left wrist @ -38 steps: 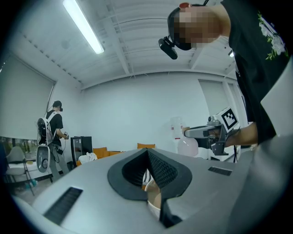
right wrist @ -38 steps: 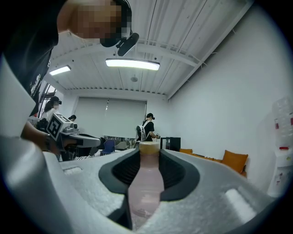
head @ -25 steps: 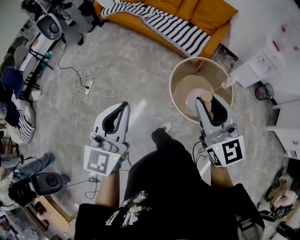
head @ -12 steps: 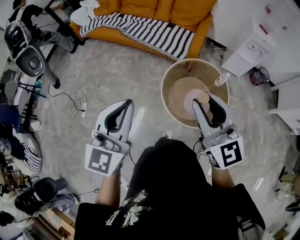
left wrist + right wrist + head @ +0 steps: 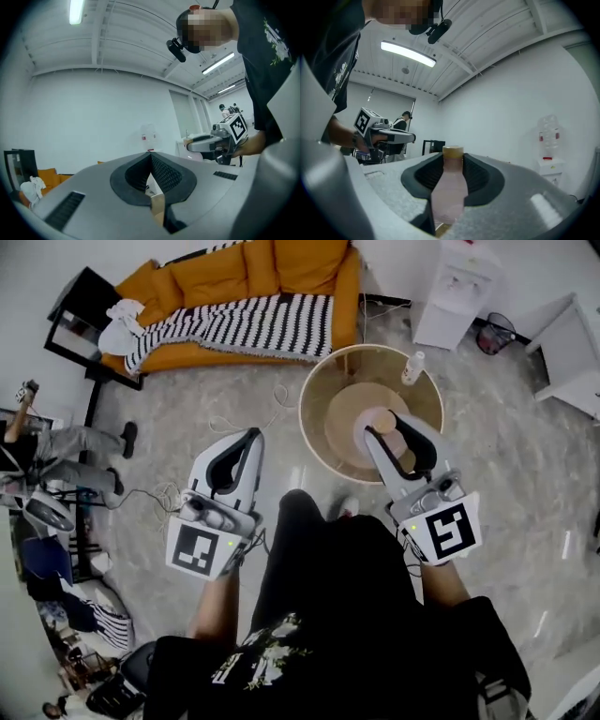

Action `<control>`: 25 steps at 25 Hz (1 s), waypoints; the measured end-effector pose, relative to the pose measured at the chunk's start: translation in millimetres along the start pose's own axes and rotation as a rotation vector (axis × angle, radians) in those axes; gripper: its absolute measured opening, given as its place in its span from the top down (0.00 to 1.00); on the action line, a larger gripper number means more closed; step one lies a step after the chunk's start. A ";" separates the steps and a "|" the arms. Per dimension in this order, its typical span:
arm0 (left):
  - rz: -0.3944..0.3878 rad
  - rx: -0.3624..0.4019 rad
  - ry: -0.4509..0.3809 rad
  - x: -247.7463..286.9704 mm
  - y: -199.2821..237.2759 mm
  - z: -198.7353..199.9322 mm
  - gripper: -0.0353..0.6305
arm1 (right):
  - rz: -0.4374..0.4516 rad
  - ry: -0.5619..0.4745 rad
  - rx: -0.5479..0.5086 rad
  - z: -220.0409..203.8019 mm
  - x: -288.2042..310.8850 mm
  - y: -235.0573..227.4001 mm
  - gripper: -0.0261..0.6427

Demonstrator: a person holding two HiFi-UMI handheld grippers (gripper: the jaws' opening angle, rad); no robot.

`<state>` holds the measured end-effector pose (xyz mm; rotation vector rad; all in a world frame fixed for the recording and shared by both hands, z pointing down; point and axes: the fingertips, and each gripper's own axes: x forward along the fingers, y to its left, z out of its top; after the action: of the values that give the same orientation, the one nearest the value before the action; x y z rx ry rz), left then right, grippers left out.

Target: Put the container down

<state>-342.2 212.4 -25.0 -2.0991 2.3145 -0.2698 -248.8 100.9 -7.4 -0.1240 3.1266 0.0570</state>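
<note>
While the right claw [image 5: 451,165] pinches the pink bottle [image 5: 449,190] by its body, cap toward the claw tips, the bottle sits over the round tabletop [image 5: 302,414] in the head view. Left claw [image 5: 151,161]: pressed together, empty, over the floor [image 5: 187,442] beside the tabletop.

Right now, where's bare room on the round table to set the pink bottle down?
The left half of the round table is bare, from its left rim across to the right gripper, shut on the pink bottle. Only the far-right edge is taken, by a small clear bottle.
</note>
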 end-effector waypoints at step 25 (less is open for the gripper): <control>-0.491 -0.035 0.071 173.4 -56.9 -55.5 0.94 | -0.402 0.254 0.128 -91.8 -46.2 -97.9 0.78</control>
<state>-310.7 42.8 56.4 -2.6886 1.8059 -0.3081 -196.0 3.6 81.4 -0.8118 3.2657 -0.1759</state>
